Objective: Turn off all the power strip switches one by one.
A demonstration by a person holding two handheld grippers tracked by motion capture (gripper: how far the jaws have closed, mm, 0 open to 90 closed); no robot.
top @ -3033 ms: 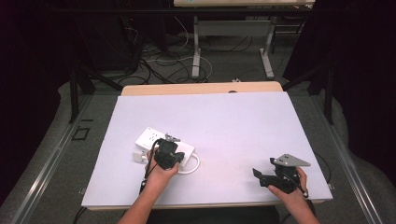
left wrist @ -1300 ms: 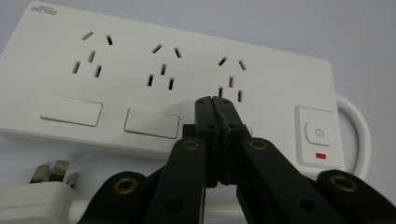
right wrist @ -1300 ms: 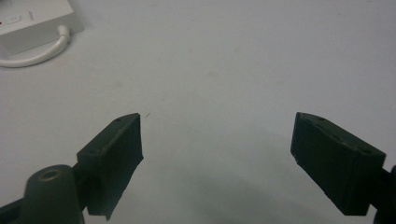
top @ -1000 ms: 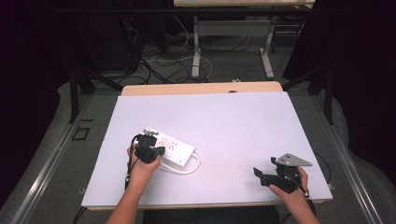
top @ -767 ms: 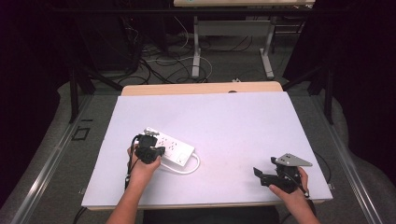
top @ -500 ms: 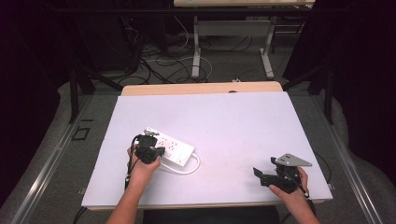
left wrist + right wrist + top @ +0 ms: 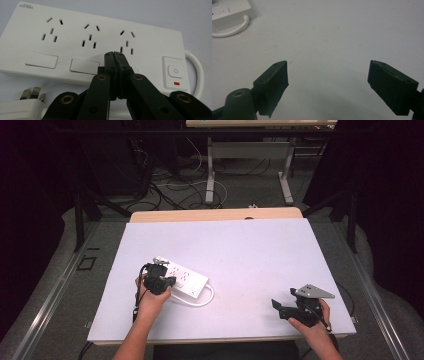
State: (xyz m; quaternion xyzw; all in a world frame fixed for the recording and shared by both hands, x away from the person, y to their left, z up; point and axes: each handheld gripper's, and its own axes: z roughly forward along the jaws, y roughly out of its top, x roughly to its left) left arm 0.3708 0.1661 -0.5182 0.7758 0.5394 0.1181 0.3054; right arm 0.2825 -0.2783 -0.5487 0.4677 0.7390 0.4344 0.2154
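A white power strip (image 7: 186, 276) lies left of the table's middle, its white cable (image 7: 202, 301) looping at the near right end. In the left gripper view the strip (image 7: 75, 30) shows three socket sets and a power button (image 7: 175, 71) with a red mark. My left gripper (image 7: 159, 281) hovers over the strip's near left part; its jaws are pressed together with nothing between them, tips (image 7: 115, 56) over the strip's near edge. A white plug (image 7: 21, 105) lies beside the strip. My right gripper (image 7: 290, 309) rests open near the front right edge, empty (image 7: 328, 75).
The white table top (image 7: 260, 250) has a wooden strip (image 7: 215, 215) along its far edge. Beyond it are desk legs and cables on the floor (image 7: 190, 180). The strip's corner and cable (image 7: 229, 27) appear at the upper left of the right gripper view.
Three seconds ago my left gripper was farther right, over the strip's near right part; it has moved left along the strip. For the last second nothing has moved. The right gripper stays put.
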